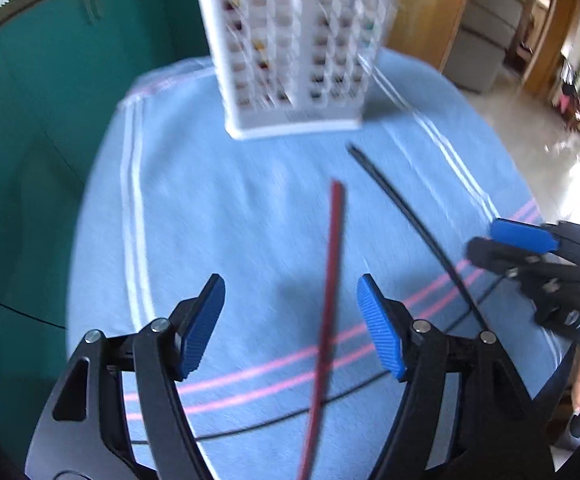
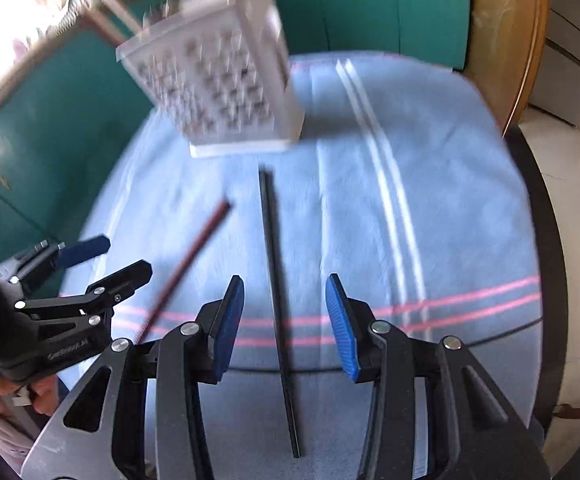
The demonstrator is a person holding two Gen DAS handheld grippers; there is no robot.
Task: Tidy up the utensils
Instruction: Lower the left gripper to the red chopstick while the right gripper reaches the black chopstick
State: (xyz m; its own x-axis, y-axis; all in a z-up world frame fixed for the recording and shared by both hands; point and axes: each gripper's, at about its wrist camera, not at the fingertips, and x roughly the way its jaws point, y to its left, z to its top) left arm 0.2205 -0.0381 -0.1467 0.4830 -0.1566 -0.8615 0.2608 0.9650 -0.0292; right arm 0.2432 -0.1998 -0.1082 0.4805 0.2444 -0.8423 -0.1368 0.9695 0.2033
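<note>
Item 1, red chopstick [image 1: 330, 300]: lies flat on the blue cloth [image 1: 210, 208] covering the desk, in line with my left gripper [image 1: 290, 328]. Jaws wide, straddling it, pads clear of it; I judge this a pickup approach.

Item 2, black chopstick [image 2: 276, 300]: flat on the cloth, just beside the red one, running between the jaws of my right gripper [image 2: 286, 324]. Jaws moderately apart, nothing held.

Item 3, white slotted caddy [image 1: 294, 56]: upright at the far end of the cloth, some utensils already in it; likely destination, both sticks pointing roughly toward it.
</note>
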